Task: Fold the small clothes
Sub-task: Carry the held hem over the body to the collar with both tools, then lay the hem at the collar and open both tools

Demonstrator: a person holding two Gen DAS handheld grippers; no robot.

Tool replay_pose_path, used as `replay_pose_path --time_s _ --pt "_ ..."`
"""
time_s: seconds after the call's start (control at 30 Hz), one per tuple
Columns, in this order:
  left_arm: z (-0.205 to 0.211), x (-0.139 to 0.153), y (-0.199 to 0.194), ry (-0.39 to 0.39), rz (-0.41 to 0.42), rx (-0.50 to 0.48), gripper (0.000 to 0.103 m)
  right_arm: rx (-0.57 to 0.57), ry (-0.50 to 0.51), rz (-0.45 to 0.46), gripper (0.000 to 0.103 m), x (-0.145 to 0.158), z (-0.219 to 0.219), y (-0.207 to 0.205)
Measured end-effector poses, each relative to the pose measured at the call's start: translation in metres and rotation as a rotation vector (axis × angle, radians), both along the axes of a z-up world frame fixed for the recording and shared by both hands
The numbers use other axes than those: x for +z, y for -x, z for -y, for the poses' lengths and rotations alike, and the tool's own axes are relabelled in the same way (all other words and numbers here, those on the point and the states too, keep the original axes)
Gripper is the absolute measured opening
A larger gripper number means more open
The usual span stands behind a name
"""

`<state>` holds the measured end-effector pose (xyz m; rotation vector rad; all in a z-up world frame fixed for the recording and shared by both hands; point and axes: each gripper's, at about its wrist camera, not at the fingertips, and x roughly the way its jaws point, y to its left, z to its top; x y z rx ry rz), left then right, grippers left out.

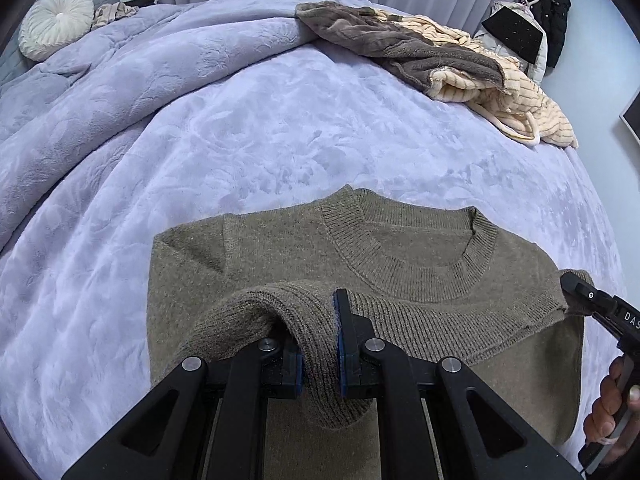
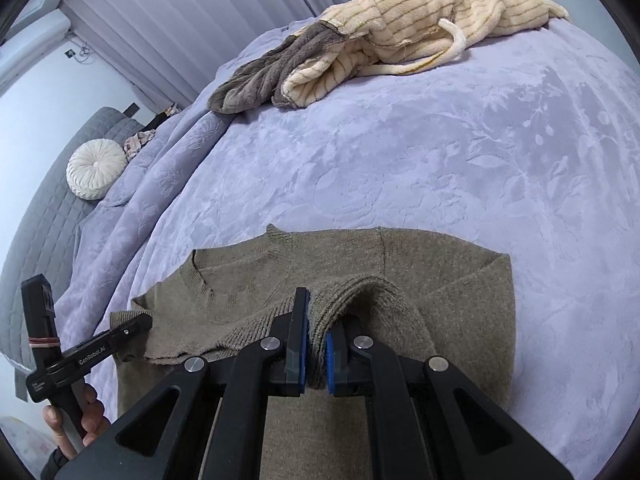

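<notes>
Olive-brown knitted sweater (image 1: 400,248) lying flat near the front edge of the lavender plush bed (image 1: 280,128), neck away. Left hand-held gripper (image 1: 318,344) and right hand-held gripper (image 2: 318,344) each clamped tight on a bunch of ribbed hem. Soft, light, limp, a little stretchy; probably sagging between grips. Best taken at hem corners or shoulders.

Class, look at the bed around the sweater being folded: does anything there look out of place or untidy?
Yes. A heap of crumpled clothes, grey and cream striped, lies unfolded at the bed's far edge, and the blanket is bunched on one side. The sweater itself lies flat, its hem pinched by both grippers.
</notes>
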<state>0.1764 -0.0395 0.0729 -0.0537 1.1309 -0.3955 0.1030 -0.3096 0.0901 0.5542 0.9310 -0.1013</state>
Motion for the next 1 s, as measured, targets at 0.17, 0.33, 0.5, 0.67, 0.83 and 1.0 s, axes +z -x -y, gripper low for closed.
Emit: replay_pose_path --time_s 0.17,0.33,0.5,0.67,0.83,1.0 --pt "0.001 -0.028 -0.02 0.012 -0.089 0.003 0.014 -0.021 0.021 -0.054 0.007 -0.024 0.006 -0.015" --pt "-0.006 -0.039 -0.027 0.108 -0.176 -0.022 0.04 -0.047 -0.052 -0.046 0.011 -0.031 0.015 -0.02" --pt "-0.02 -0.024 -0.031 0.228 -0.187 0.034 0.099 -0.094 -0.16 -0.042 0.019 -0.036 0.028 -0.018" --pt "-0.032 -0.007 -0.016 0.196 -0.12 0.012 0.099 -0.102 -0.104 0.002 0.04 -0.015 0.025 -0.007" --pt "-0.024 0.005 0.006 0.096 0.007 -0.063 0.099 -0.067 0.135 0.075 0.064 0.023 0.004 0.003" --pt "0.017 0.0 0.002 -0.045 0.091 -0.088 0.099 0.119 0.305 -0.022 0.064 0.006 -0.042 -0.03"
